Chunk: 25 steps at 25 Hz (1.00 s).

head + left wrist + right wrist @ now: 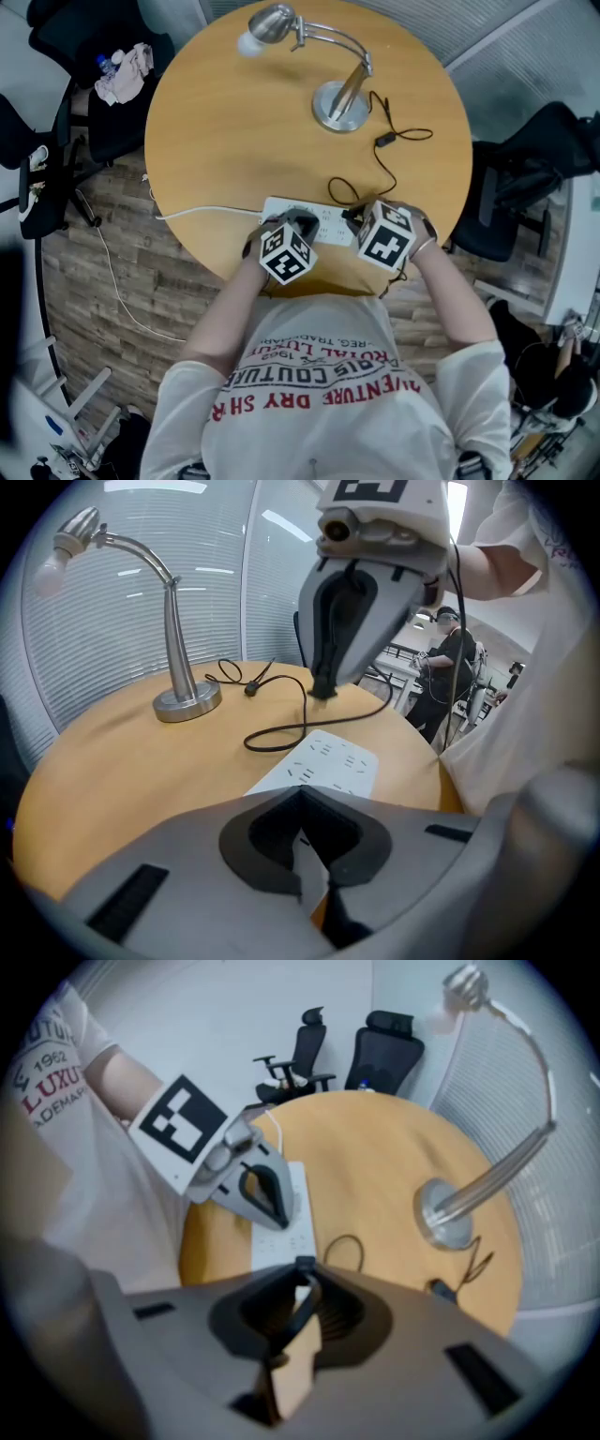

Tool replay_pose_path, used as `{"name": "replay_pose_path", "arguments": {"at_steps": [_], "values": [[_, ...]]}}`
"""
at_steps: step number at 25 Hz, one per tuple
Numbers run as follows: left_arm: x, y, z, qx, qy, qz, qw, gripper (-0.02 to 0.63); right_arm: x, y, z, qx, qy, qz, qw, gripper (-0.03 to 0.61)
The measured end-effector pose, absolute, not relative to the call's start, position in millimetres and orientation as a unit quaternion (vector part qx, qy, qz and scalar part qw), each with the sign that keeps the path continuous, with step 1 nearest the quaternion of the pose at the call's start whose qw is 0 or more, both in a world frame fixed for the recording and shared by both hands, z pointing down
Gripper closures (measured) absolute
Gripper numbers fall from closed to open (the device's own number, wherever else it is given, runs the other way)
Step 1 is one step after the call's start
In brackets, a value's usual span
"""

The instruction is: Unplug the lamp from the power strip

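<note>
The silver gooseneck lamp [342, 98] stands at the far side of the round wooden table [225, 122]. Its black cord [384, 169] runs to a black plug [323, 690]. My right gripper [323, 682] is shut on that plug, which sits clear of the white power strip [328, 761], with bare wood showing between them. In the right gripper view a dark piece sits between the right gripper [306, 1261] jaws. My left gripper [278, 1218] is shut, its tips resting on the power strip [298, 1232] near one end. Both grippers hover at the table's near edge, left gripper [298, 223] and right gripper [354, 217].
The strip's white cable [202, 211] trails off the table's left edge to the floor. Black office chairs stand to the right [525, 187] and left [56, 141] of the table. A person [455, 658] stands in the background.
</note>
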State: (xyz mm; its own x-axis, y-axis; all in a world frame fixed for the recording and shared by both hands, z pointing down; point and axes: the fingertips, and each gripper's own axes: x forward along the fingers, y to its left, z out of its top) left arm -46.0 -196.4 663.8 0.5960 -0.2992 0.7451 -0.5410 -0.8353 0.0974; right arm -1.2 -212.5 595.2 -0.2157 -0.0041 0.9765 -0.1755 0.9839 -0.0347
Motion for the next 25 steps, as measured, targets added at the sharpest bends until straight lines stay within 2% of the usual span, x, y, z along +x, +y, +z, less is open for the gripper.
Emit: {"name": "replay_pose_path", "arguments": {"at_steps": [5, 11, 17, 25], "values": [[-47, -195, 665, 0.877, -0.243, 0.381, 0.164, 0.586, 11, -222, 579, 0.076, -0.782, 0.055, 0.617, 0.508], [-47, -196, 665, 0.874, -0.242, 0.380, 0.180, 0.586, 1, -216, 572, 0.115, -0.807, 0.072, 0.575, 0.508], [-47, -196, 664, 0.876, -0.252, 0.376, 0.167, 0.586, -17, -216, 542, 0.210, -0.865, 0.166, 0.424, 0.506], [-66, -209, 641, 0.866, -0.321, 0.345, 0.170, 0.586, -10, -234, 497, 0.344, -0.884, 0.155, 0.275, 0.506]]}}
